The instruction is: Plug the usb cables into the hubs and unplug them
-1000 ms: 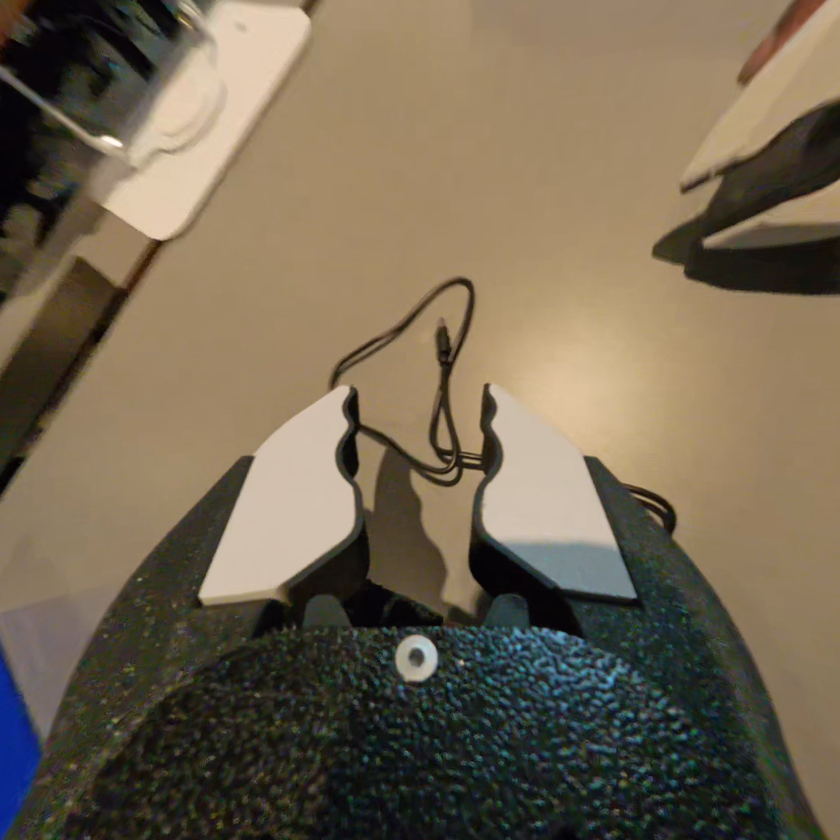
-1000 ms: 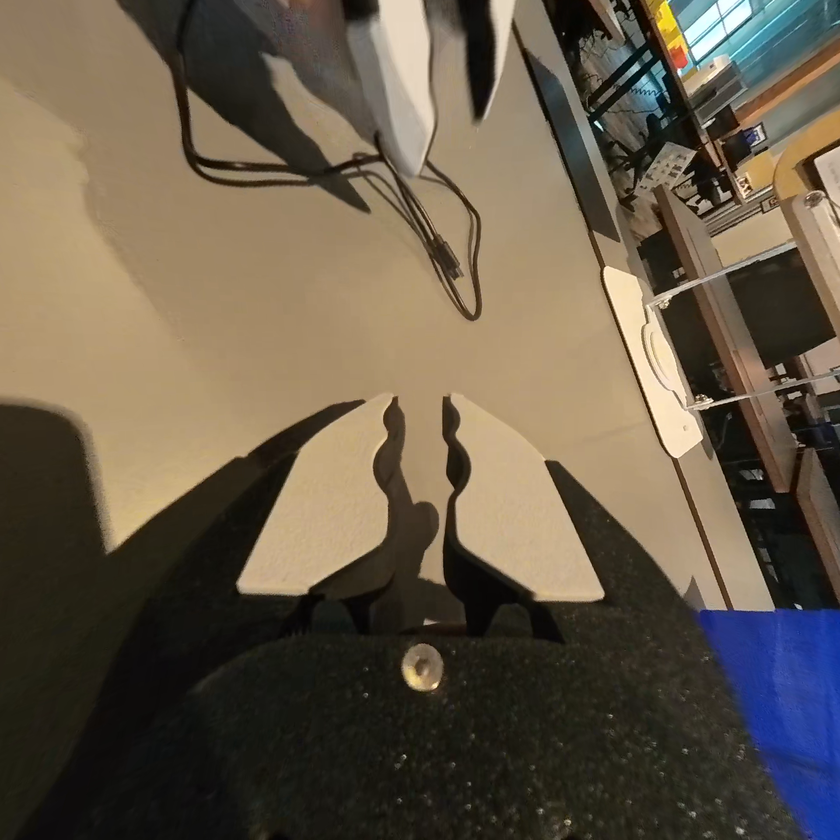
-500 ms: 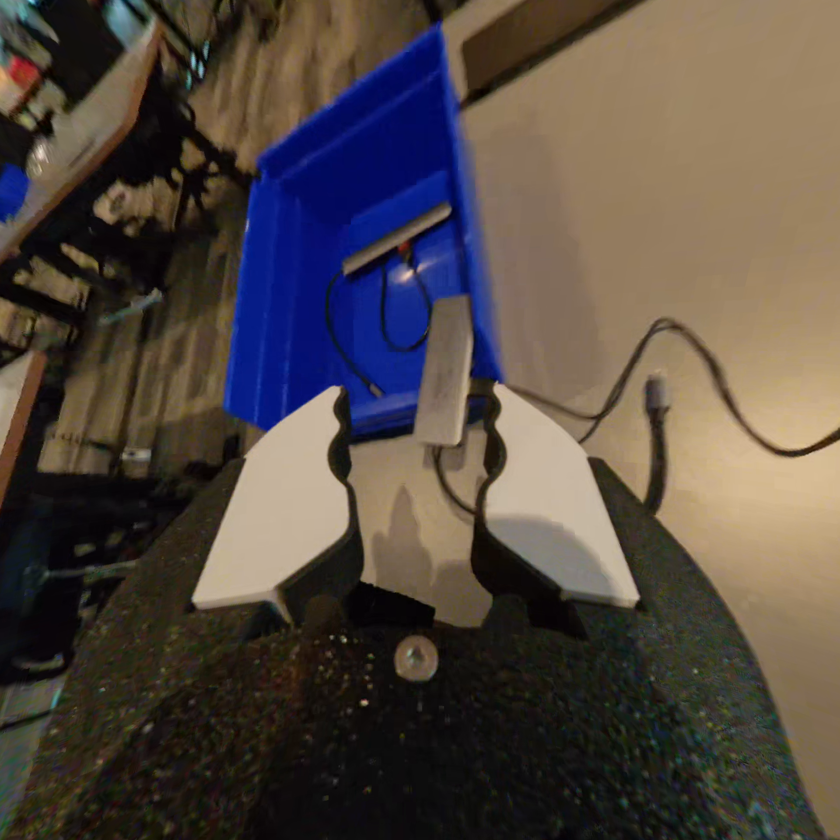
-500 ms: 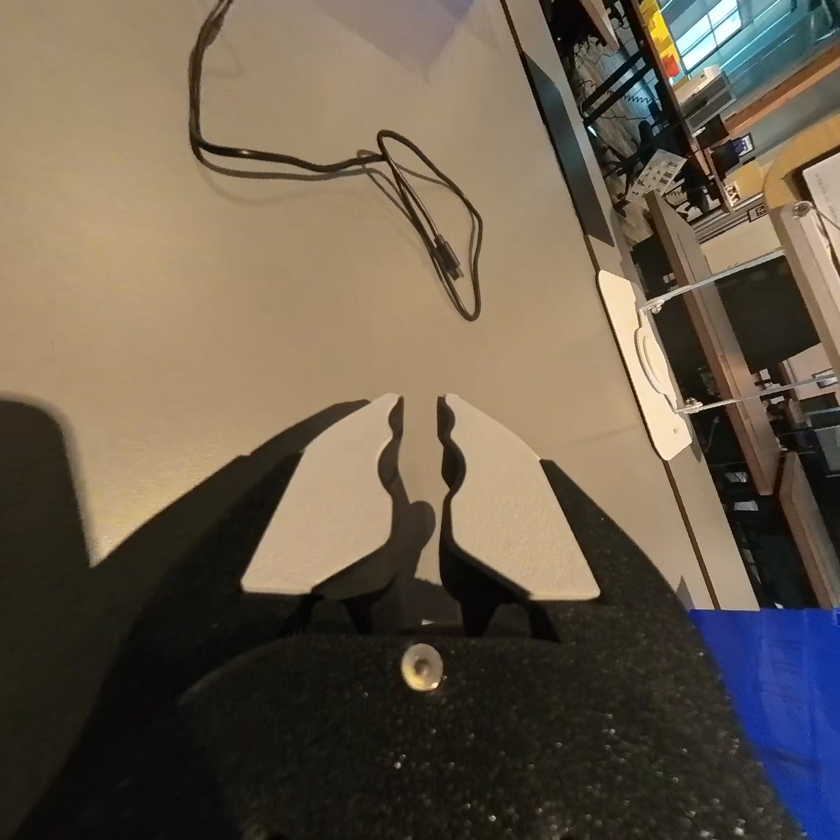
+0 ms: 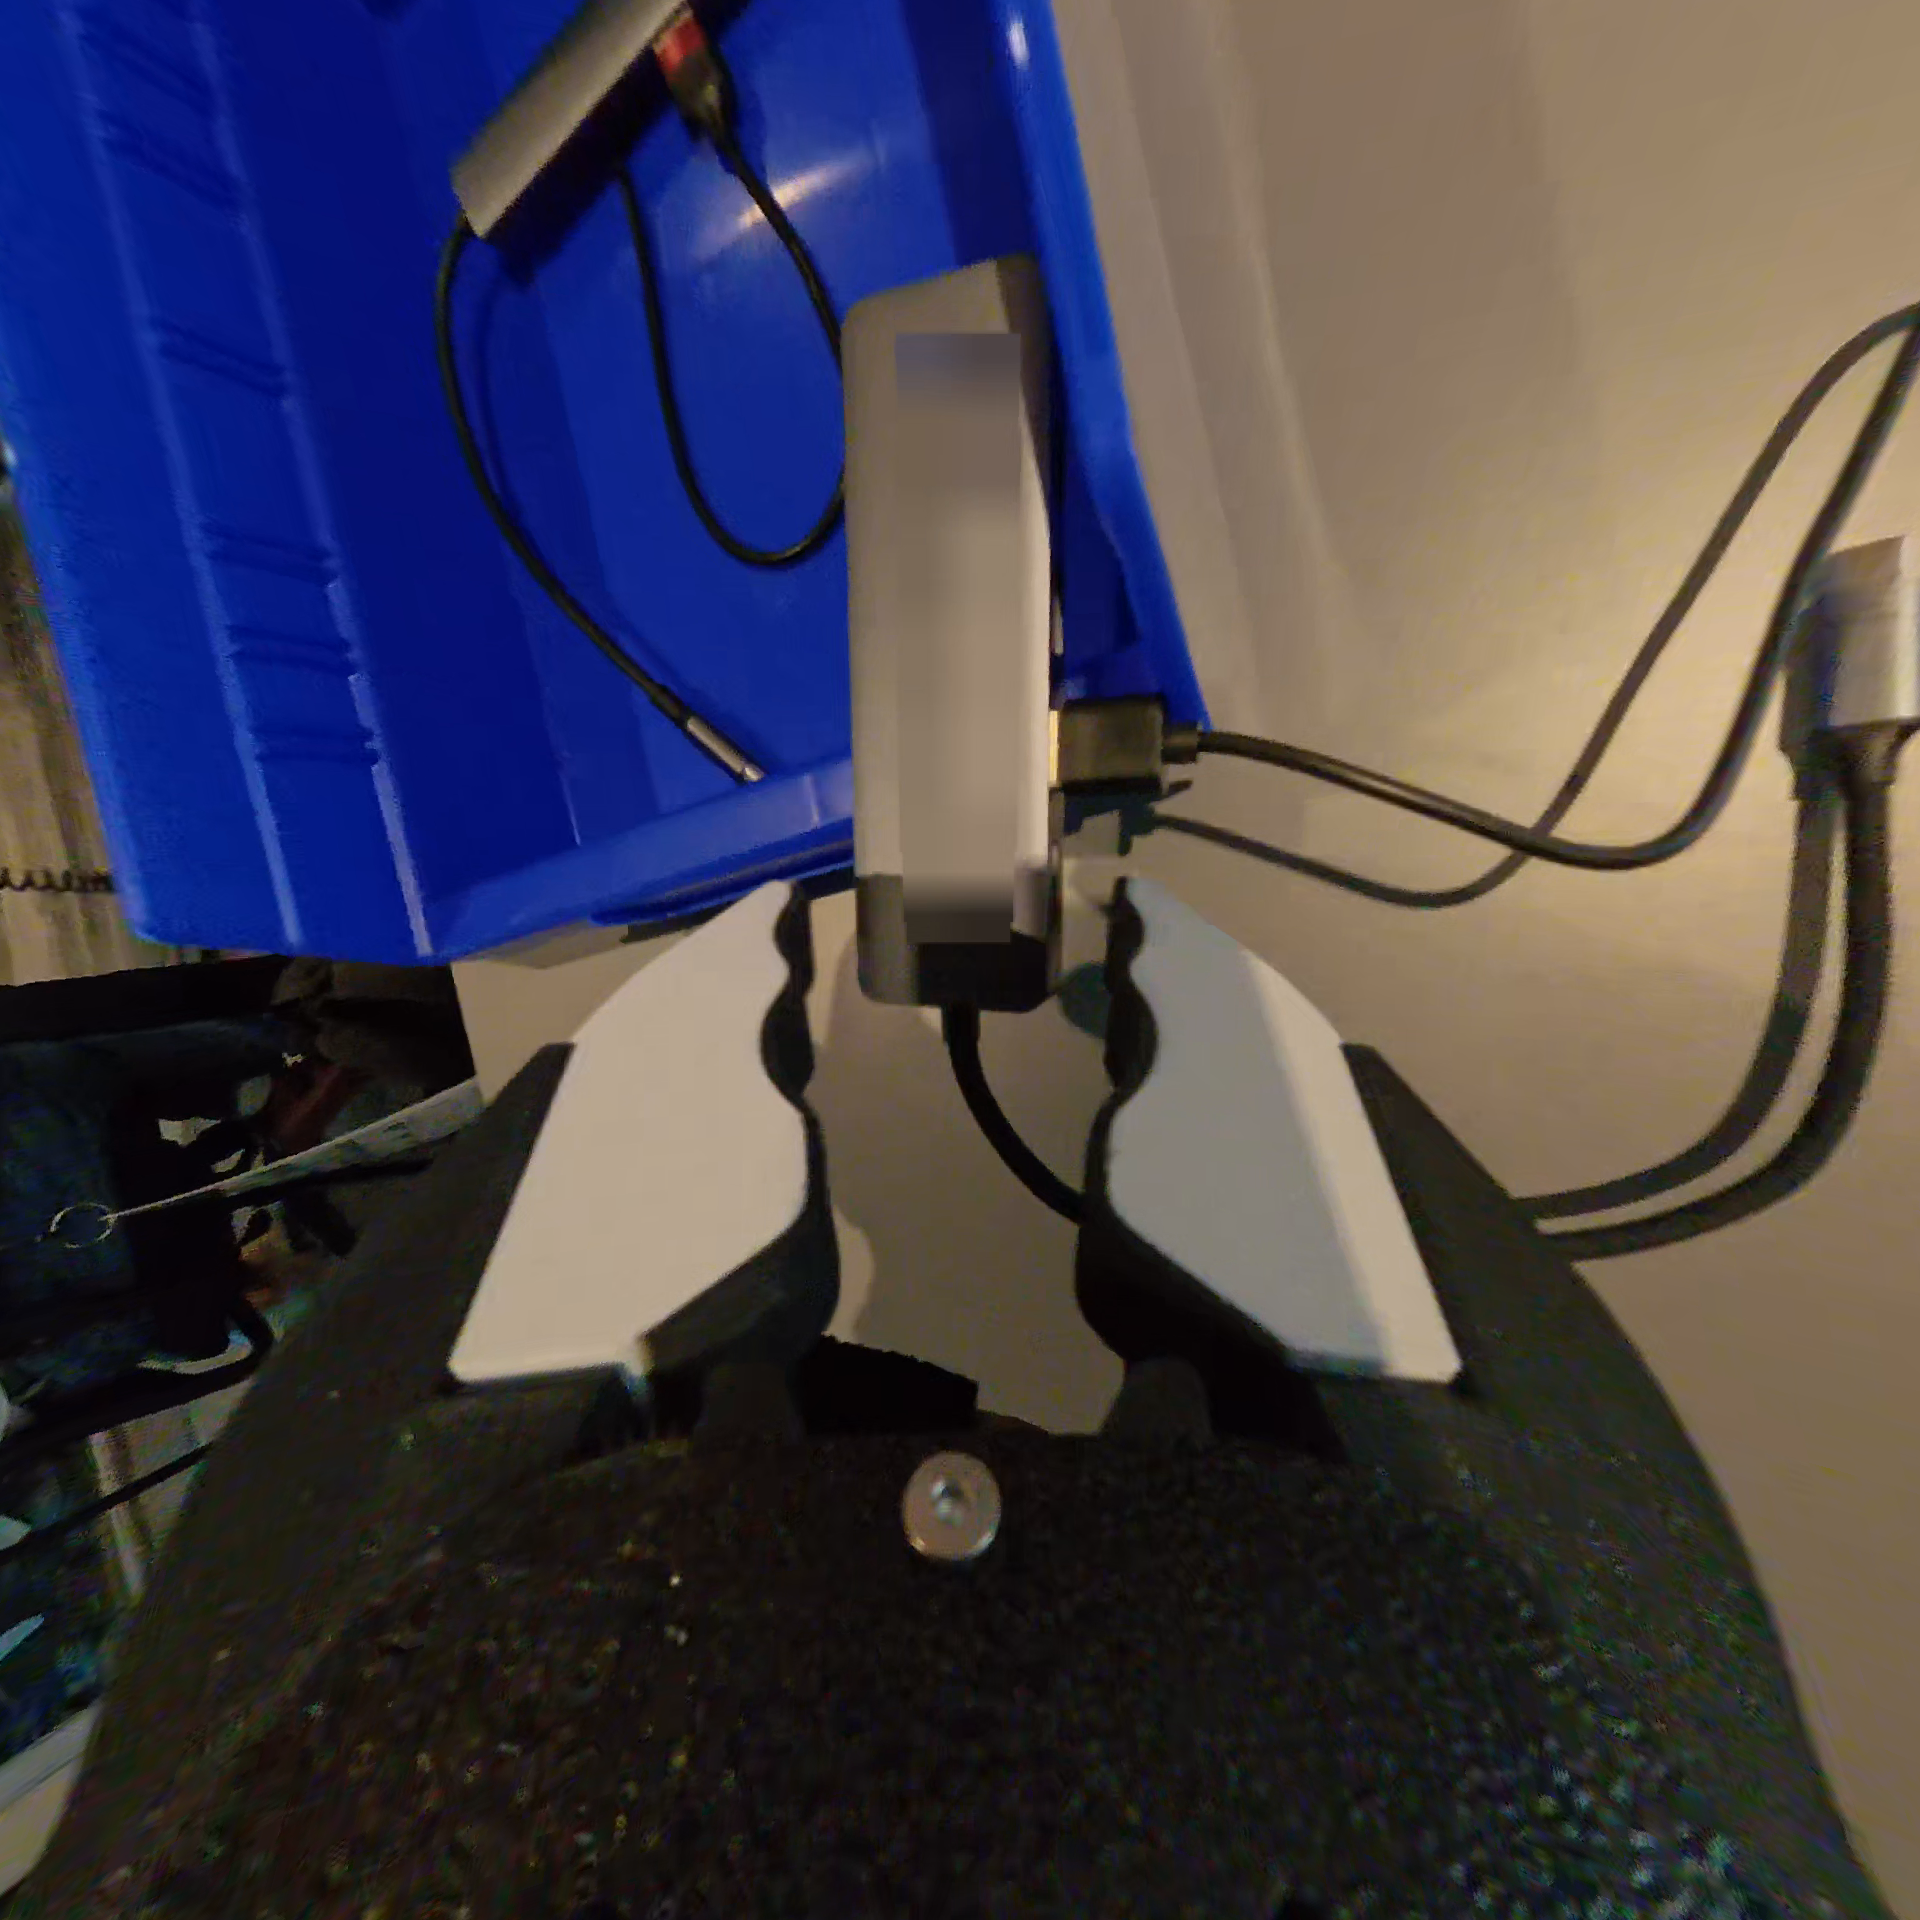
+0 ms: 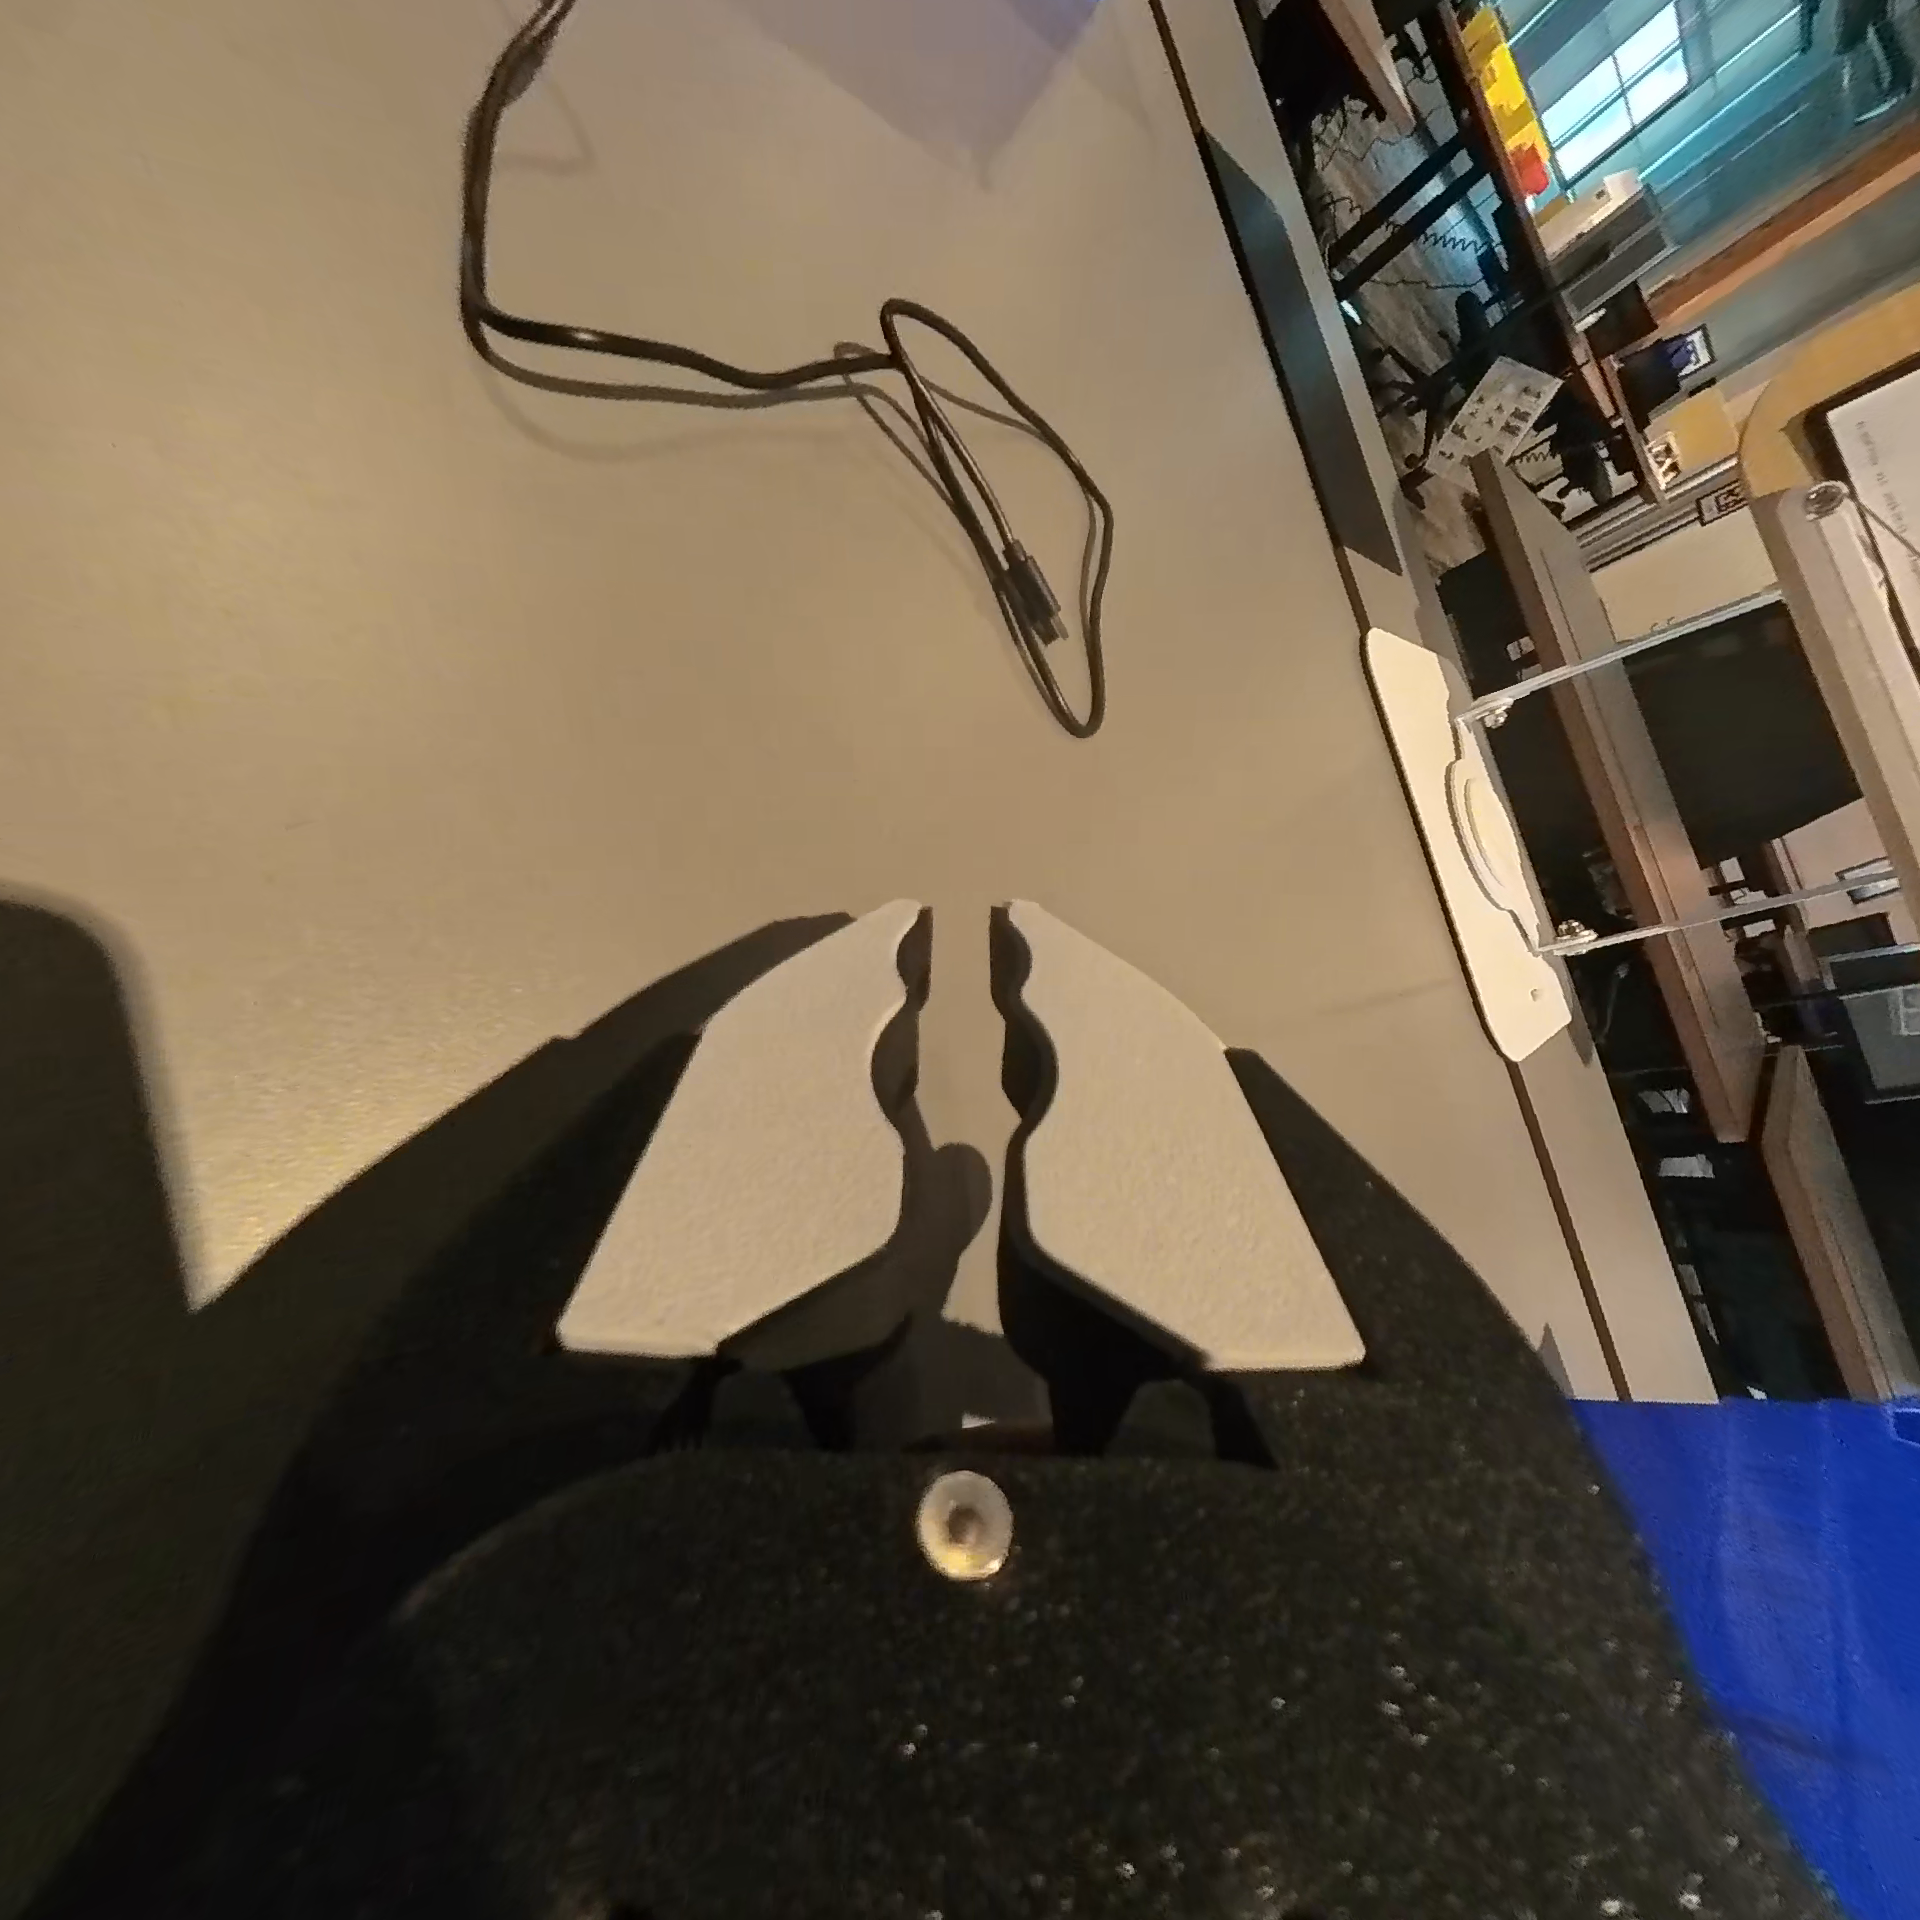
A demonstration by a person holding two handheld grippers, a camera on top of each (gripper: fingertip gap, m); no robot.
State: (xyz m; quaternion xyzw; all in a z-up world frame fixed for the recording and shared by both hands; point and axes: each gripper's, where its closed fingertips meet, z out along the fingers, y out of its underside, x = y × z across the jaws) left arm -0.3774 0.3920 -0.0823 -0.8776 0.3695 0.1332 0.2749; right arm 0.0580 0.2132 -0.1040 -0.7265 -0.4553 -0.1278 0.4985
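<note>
Your left fingers (image 5: 675,1122) are spread wide with nothing between their pads, and the left gripper (image 5: 951,935) points at the near end of a grey hub (image 5: 945,623) lying on the beige counter (image 5: 1455,364). The hub's near end sits just ahead of the fingertips, slightly toward the right finger, and its own black lead (image 5: 997,1122) curls back into the gap between them. Right behind the hub stands a blue bin (image 5: 260,520), its wall close against the hub's far end; inside it lie a second hub (image 5: 561,125) and a thin black cable (image 5: 582,582). Two plugs (image 5: 1112,743) sit in the hub's right side, their cables trailing right past a loose silver connector (image 5: 1860,644). Your right fingers (image 6: 790,1122) are nearly together, a narrow slit between them, holding nothing; the right gripper (image 6: 961,914) faces bare counter, with a looped black cable (image 6: 987,488) well ahead and a white pad (image 6: 1455,831) at the counter's edge.
</note>
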